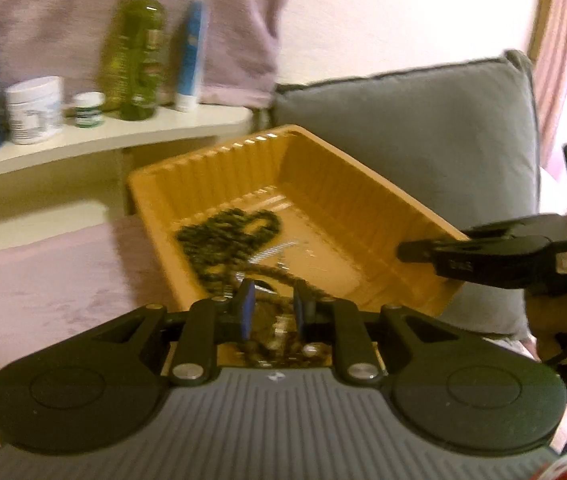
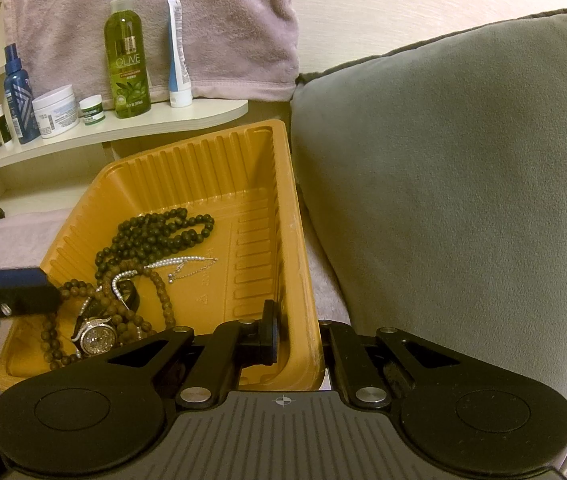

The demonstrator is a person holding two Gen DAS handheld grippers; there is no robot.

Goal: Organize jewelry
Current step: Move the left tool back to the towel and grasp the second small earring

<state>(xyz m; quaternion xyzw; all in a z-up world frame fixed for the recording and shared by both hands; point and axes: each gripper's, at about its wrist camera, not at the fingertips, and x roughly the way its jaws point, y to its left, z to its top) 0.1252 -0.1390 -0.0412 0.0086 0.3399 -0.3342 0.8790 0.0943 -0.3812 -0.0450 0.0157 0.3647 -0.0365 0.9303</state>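
My right gripper is clamping the yellow tray wall, one finger inside, one outside. My left gripper is hanging half open at the tray's near rim over the brown bead strand, grip uncertain. Dark beads, silver chain and watch are lying inside. Behind, a bottle is reading "OLIVE"; a grey cushion is crowding the right side.

Both views are lit by warm, yellowish indoor light of moderate brightness, and soft shadows are cast. The left wrist view is smeared by motion blur: the bottles and the beads are rendered indistinct. The right wrist view is held sharp; the label on the green bottle can be read. Straight lines are bent toward the edges, and the corners are darkened.
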